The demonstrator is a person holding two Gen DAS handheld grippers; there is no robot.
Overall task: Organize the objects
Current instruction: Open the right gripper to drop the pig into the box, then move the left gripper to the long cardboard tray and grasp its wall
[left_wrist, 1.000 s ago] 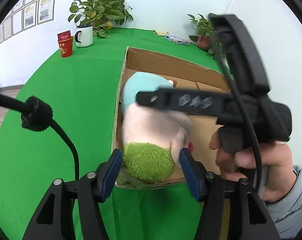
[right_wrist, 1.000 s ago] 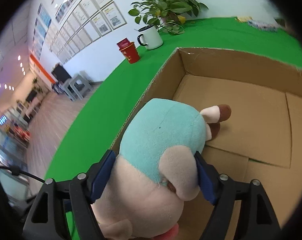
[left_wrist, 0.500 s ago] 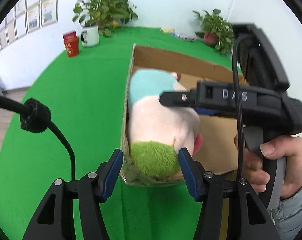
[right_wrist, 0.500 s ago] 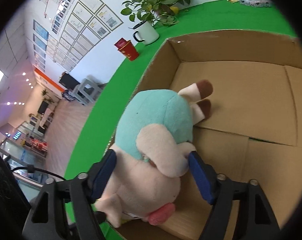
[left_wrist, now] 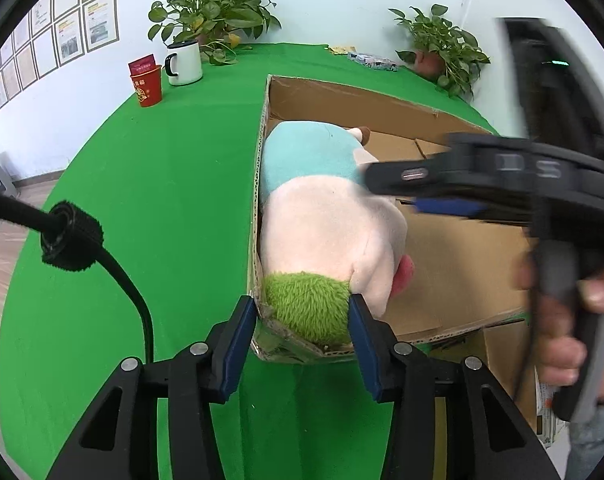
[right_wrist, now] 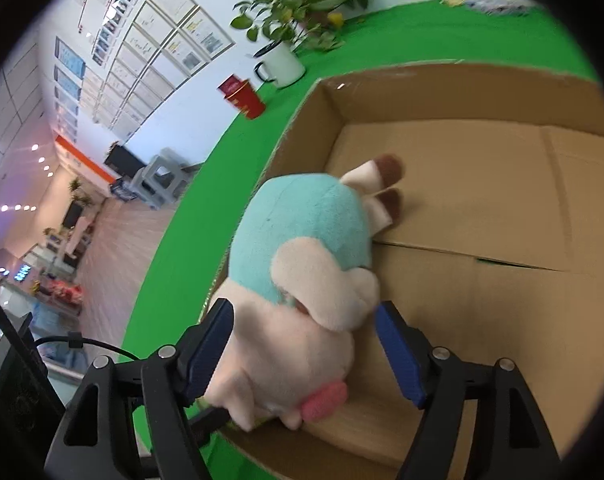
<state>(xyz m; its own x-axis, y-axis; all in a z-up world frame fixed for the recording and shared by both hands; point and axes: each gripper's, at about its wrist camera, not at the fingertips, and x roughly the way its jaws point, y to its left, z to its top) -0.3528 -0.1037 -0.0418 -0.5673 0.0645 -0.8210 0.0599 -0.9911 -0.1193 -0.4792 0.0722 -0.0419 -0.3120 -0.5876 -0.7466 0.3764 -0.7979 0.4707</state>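
A plush toy (left_wrist: 326, 216) with a pale pink body, teal top and green tuft lies in the open cardboard box (left_wrist: 454, 264), against its left wall. It also shows in the right wrist view (right_wrist: 302, 280). My left gripper (left_wrist: 302, 320) is closed around the green tuft and the box's near corner. My right gripper (right_wrist: 306, 344) straddles the toy's body with its jaws spread and a gap showing at the right pad; it shows from the side in the left wrist view (left_wrist: 482, 184).
The box (right_wrist: 482, 208) stands on a green table (left_wrist: 161, 200). A red cup (left_wrist: 145, 84), a white mug (left_wrist: 183, 62) and two potted plants (left_wrist: 213, 16) stand at the table's far edge. The box floor to the toy's right is bare cardboard.
The toy has come down into the box and now rests on its floor. My right gripper's jaws have spread off the toy and pulled back to the right.
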